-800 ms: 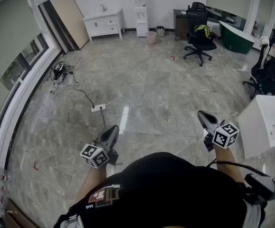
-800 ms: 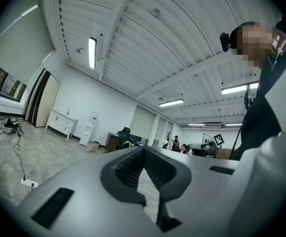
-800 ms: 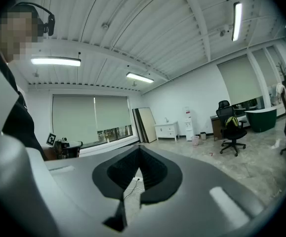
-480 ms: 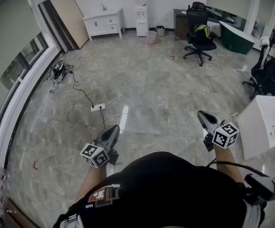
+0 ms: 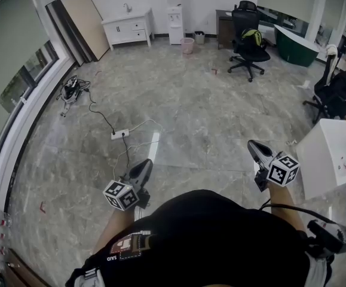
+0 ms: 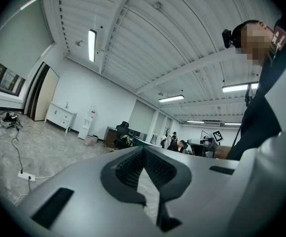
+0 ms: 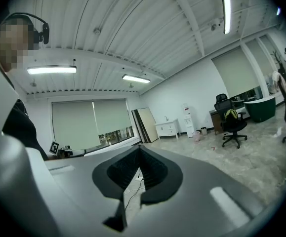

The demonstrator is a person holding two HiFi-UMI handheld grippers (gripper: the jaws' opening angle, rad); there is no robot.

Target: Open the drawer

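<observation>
Stone floor (image 5: pixel 208 106), power strip (image 5: pixel 119 134) ahead (cabinet (image 5: pixel 128 28) far); left gripper (image 5: pixel 147 162), right gripper (image 5: pixel 251 143) fingers together.

The drawer cabinet (image 5: pixel 126 30) stands against the far wall. Boards (image 5: pixel 83 23) lean to its left and a water dispenser (image 5: pixel 174 15) stands to its right. A waste bin (image 5: pixel 187 45) sits on the floor just beside the dispenser. Further right, an office chair (image 5: pixel 248 46) stands before a desk (image 5: pixel 223 28). A power strip (image 5: pixel 119 134) lies mid-floor, and a table (image 5: pixel 334 157) stands at the near right.
</observation>
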